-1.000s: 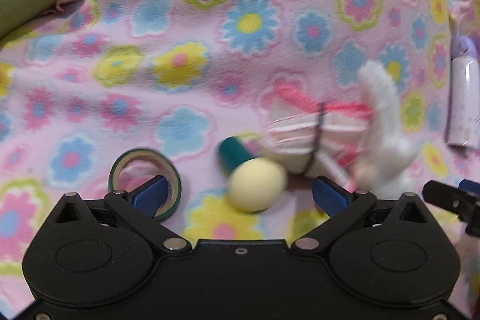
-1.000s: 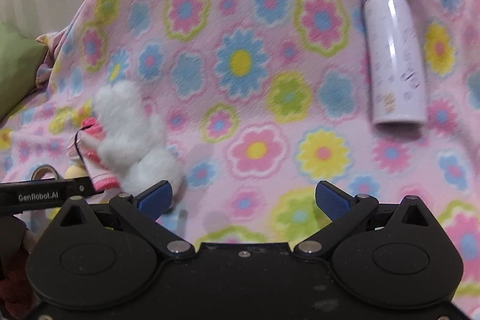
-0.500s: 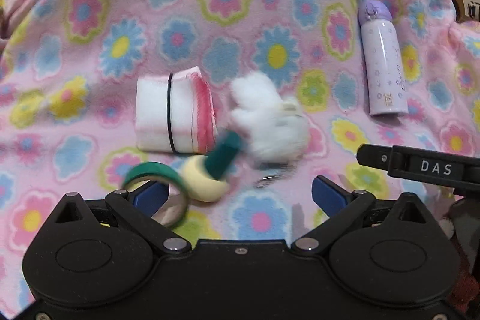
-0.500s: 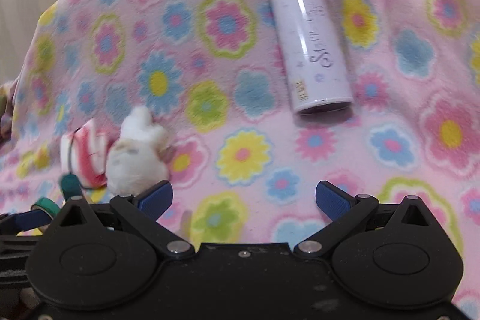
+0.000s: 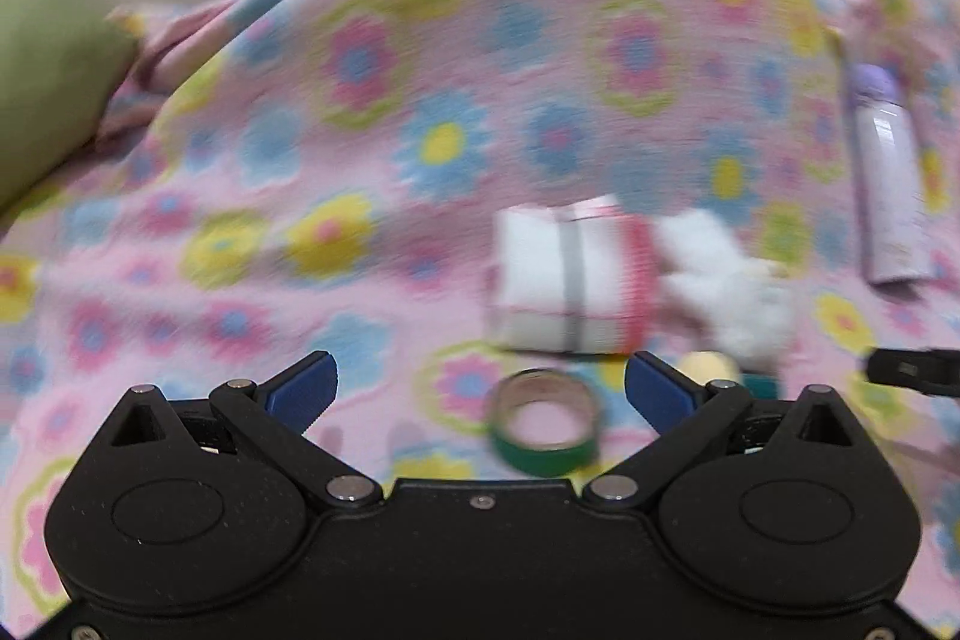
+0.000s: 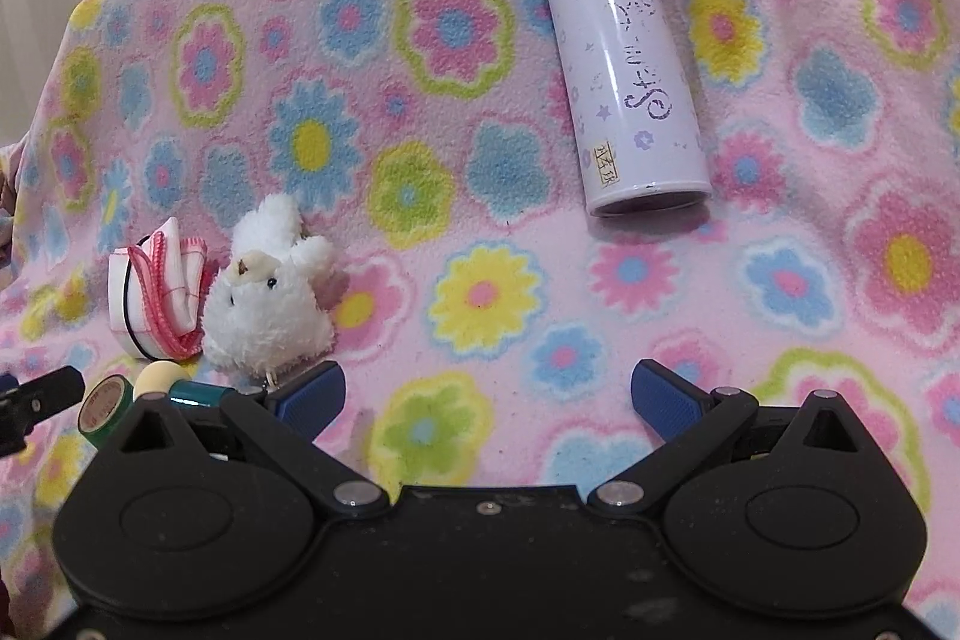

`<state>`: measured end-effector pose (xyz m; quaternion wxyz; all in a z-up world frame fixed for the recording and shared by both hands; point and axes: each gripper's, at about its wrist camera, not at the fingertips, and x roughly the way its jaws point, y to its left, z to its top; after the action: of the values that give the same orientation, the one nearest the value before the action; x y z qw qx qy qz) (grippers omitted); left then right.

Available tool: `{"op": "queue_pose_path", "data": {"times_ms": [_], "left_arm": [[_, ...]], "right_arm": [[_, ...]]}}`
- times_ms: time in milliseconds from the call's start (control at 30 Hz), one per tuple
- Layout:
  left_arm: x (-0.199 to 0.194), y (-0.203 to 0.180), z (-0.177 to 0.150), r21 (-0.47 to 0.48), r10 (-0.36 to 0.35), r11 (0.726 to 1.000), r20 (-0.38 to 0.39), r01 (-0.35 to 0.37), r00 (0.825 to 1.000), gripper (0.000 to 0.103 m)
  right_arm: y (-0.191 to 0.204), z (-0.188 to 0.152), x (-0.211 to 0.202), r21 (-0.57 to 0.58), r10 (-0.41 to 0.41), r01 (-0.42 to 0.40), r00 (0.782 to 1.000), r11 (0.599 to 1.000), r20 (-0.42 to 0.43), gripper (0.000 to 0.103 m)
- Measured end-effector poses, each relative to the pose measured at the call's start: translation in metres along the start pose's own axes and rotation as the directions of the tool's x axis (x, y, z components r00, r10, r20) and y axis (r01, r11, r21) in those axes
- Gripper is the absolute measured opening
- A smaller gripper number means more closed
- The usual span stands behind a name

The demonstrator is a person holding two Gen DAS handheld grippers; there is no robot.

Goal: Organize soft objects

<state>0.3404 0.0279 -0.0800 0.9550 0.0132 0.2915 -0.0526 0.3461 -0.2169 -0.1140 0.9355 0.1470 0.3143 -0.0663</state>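
Plush toy point(image 6: 264, 295), white, fluffy, lying flat

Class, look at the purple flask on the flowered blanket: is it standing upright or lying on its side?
Lying on its side. The purple flask rests lengthwise on the flowered blanket, its round base facing the camera.

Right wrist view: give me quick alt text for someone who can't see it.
The open right gripper hovers empty over a pink flowered blanket. At left, a white plush toy lies beside a folded pink-edged cloth, with a green tape roll nearer the camera. A lavender bottle lies on its side at upper right.
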Motion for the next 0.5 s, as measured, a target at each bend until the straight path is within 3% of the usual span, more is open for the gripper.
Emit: {"op": "queue_pose_path", "data": {"times_ms": [167,367,500], "left_arm": [[0.011,0.019,-0.011,-0.093,-0.026,0.995,-0.036,0.022,0.999,0.099],[0.013,0.003,-0.016,-0.009,-0.035,0.999,-0.037,0.035,0.999,0.099],[0.013,0.005,-0.017,-0.019,-0.038,0.999,-0.035,0.038,0.999,0.099]], "right_arm": [[0.001,0.000,0.001,-0.008,-0.006,0.006,1.000,1.000,-0.006,0.103],[0.011,0.003,0.001,-0.067,-0.032,0.032,0.999,0.997,-0.008,0.103],[0.027,0.007,-0.004,-0.132,-0.015,0.023,0.998,0.991,0.055,0.102]]}}
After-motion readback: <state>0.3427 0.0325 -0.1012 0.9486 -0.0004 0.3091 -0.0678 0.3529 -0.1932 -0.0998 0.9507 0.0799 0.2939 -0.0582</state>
